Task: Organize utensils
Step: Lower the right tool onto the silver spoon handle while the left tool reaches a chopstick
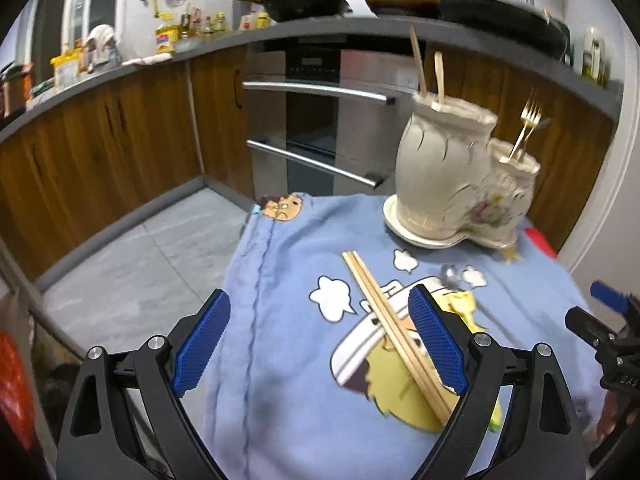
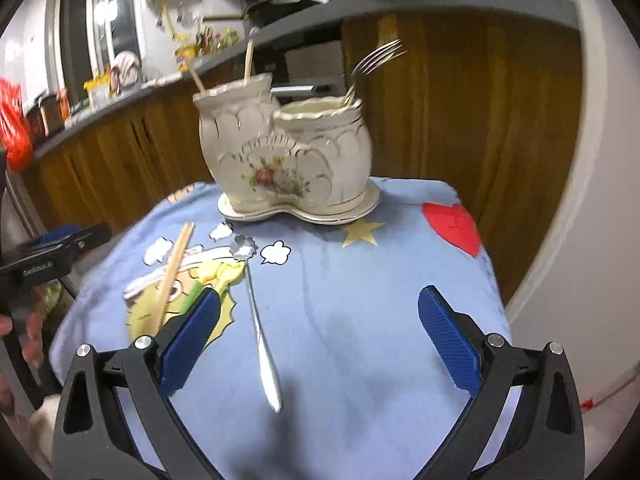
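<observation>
A cream ceramic two-pot utensil holder (image 1: 452,184) (image 2: 288,160) stands at the far side of a blue cartoon cloth (image 1: 304,360) (image 2: 360,300). Its taller pot holds wooden chopsticks (image 1: 420,68) (image 2: 249,60); its lower pot holds gold forks (image 1: 526,128) (image 2: 374,62). A pair of wooden chopsticks (image 1: 394,328) (image 2: 172,276) lies on the cloth, running under the right finger of my open left gripper (image 1: 320,340). A silver flower-headed spoon (image 2: 256,312) (image 1: 452,274) lies just right of the left finger of my open, empty right gripper (image 2: 320,336).
The cloth covers a small table with edges close on all sides. Wooden kitchen cabinets (image 1: 100,140), an oven (image 1: 316,128) and a cluttered counter (image 1: 168,40) stand behind. The other gripper shows at the right edge of the left wrist view (image 1: 612,328) and at the left edge of the right wrist view (image 2: 44,256).
</observation>
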`<state>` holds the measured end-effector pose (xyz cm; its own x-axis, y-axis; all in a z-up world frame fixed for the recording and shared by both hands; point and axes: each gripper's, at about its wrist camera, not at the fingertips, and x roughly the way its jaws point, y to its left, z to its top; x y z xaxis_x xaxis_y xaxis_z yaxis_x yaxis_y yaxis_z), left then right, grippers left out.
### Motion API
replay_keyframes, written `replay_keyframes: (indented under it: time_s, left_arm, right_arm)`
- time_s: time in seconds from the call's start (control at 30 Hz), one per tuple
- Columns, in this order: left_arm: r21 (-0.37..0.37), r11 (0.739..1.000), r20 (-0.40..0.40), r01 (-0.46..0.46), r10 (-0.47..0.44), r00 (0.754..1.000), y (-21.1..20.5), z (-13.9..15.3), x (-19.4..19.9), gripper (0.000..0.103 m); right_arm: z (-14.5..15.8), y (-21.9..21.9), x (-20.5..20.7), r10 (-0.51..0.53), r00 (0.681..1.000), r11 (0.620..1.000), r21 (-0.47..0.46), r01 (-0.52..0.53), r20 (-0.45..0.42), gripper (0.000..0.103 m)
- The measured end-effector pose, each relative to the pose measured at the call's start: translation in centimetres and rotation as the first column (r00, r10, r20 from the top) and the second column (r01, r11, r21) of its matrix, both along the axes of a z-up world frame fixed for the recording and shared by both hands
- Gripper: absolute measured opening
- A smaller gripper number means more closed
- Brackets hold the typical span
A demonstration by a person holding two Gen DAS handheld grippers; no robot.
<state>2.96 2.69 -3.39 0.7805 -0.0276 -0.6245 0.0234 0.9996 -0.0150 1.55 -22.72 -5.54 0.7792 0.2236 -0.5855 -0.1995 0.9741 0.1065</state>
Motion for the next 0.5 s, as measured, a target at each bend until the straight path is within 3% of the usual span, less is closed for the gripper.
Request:
replay_keyframes:
  time_s: [0.07,0.3,0.4,0.5]
  left_arm:
    - [-0.002,1.000,-0.038,0.000,0.000,0.999,0.0,-0.7,1.0,0.090]
    - [-0.020,1.000,-0.056,-0.015,0.014,0.998,0.2,-1.6,0.1,0.090]
    - [-0.002,1.000,-0.055,-0.011,0.011,0.998,-0.5,-1.7,0.6,0.089]
    - [0.001,1.000,-0.080,-0.018,0.018,0.997,-1.1,-1.6,1.8,0.082]
  right_arm:
    - [-0.6,0.4,1.0,0.004,1.000,1.000,-0.025,-0.004,-0.011,0.098]
    - [-0.9,1.6,1.2,0.059,0.998,0.997,-0.040,-0.060,-0.027,0.097]
    - [-0.4,2.5,1.3,0.099,0.994,0.991,-0.081,-0.102,-0.045,0.092]
    - [0.5,3.2,2.5,0.125,0.990,0.983,-0.125,-0.133,-0.073,0.090]
